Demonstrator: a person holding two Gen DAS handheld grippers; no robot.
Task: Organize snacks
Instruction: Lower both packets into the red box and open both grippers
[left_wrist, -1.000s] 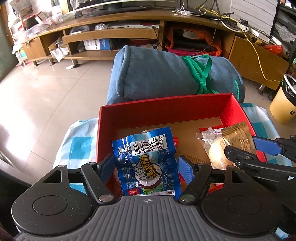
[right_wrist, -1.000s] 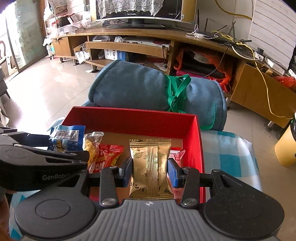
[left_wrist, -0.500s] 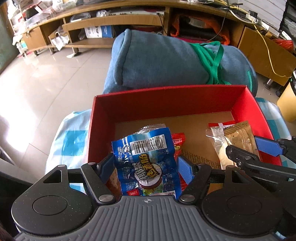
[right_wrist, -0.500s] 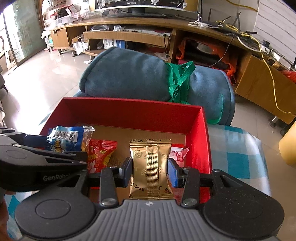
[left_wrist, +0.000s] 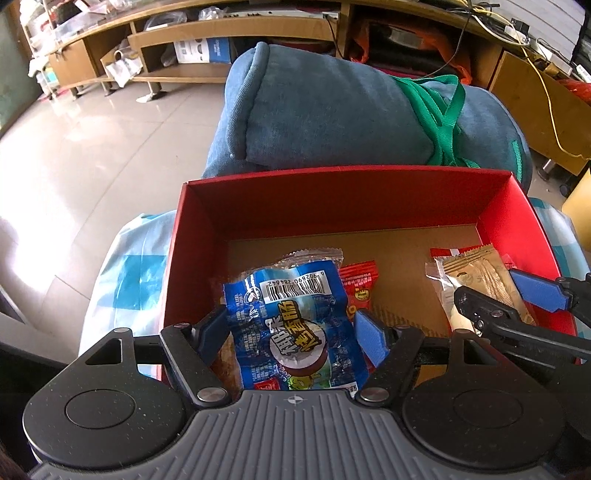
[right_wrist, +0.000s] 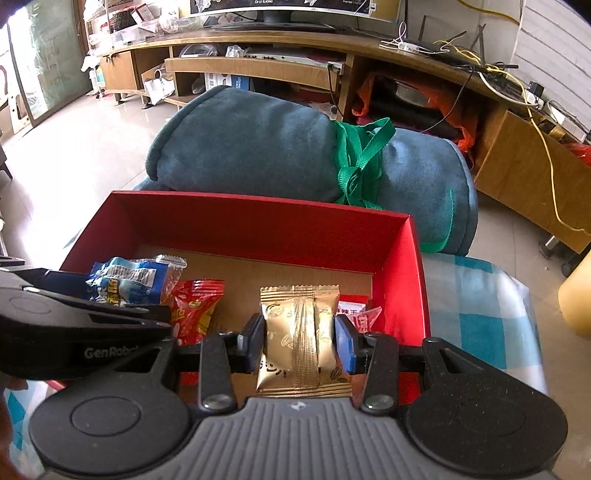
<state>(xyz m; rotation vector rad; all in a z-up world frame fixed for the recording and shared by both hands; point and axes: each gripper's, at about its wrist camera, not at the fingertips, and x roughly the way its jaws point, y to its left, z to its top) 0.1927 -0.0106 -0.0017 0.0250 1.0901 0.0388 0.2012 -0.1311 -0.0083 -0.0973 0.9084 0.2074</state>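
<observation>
Both grippers over the red box (left_wrist: 192, 240) — the left gripper (left_wrist: 291, 332) clamps a blue snack packet (left_wrist: 295, 328) at the box's near-left side, above a red packet (right_wrist: 195, 306) on the cardboard floor. The right gripper (right_wrist: 300, 341) pinches a gold packet (right_wrist: 301, 332) near the box's right wall, a blue rolled blanket (right_wrist: 258, 155) just behind the box.

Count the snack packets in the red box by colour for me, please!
Blue packets: 1, in the left hand-held gripper
Gold packets: 1, in the right hand-held gripper
Red packets: 2
Clear packets: 1, partly hidden
Total: 5 in the red box
</observation>
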